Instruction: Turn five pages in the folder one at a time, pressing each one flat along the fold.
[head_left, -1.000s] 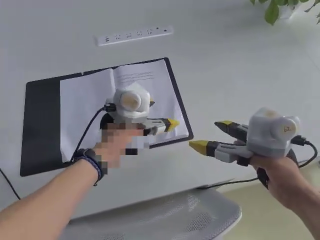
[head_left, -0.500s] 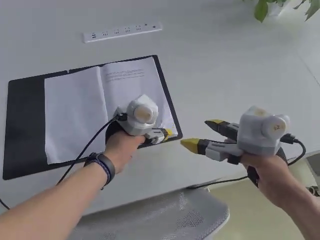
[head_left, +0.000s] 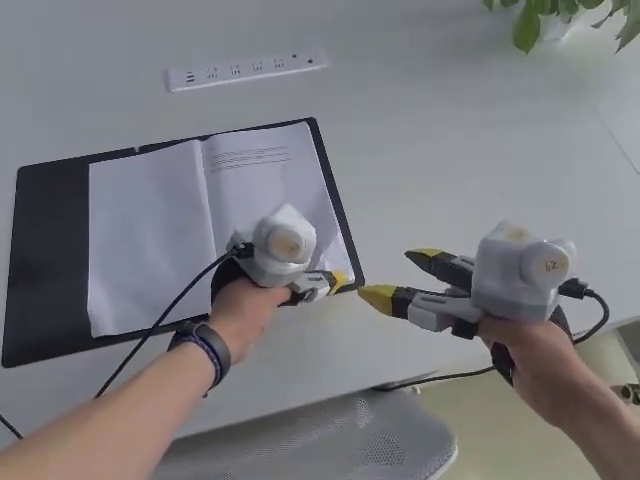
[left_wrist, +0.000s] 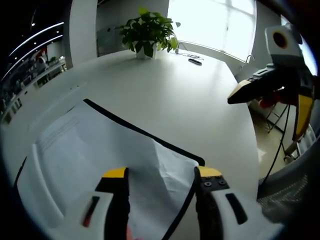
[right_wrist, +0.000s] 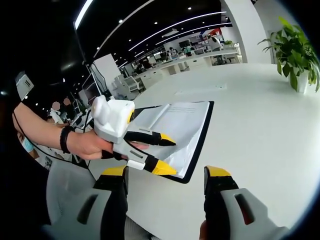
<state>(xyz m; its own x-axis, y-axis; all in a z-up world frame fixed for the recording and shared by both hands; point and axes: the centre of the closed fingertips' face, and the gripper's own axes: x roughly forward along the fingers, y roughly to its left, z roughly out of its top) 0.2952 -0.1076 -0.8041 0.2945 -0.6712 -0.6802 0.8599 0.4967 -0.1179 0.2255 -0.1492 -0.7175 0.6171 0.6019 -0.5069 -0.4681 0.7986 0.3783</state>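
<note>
Folder (head_left: 45, 260) lies open. My left gripper (head_left: 335, 283) holds its fingers agape over the 5 o'clock page corner (left_wrist: 172, 162); the right gripper (head_left: 402, 277) is spread and empty. I fear a deep bite would grab several sheets.

Head view: left gripper (head_left: 332, 284) and the hand (head_left: 250, 305) holding it cover the near right corner of the folder (head_left: 45, 250). Its jaw tips overlap from this angle, so the gap can't be read, nor whether they touch the page (head_left: 270, 195). Printed lines (head_left: 250, 156) at the page top are too small to read. Plant (head_left: 530, 22) cut by top edge, chair (head_left: 330, 440) by bottom edge. Left gripper view: folder's near part runs under the jaws. Right gripper view: background desks (right_wrist: 200, 52) too small to make out.
</note>
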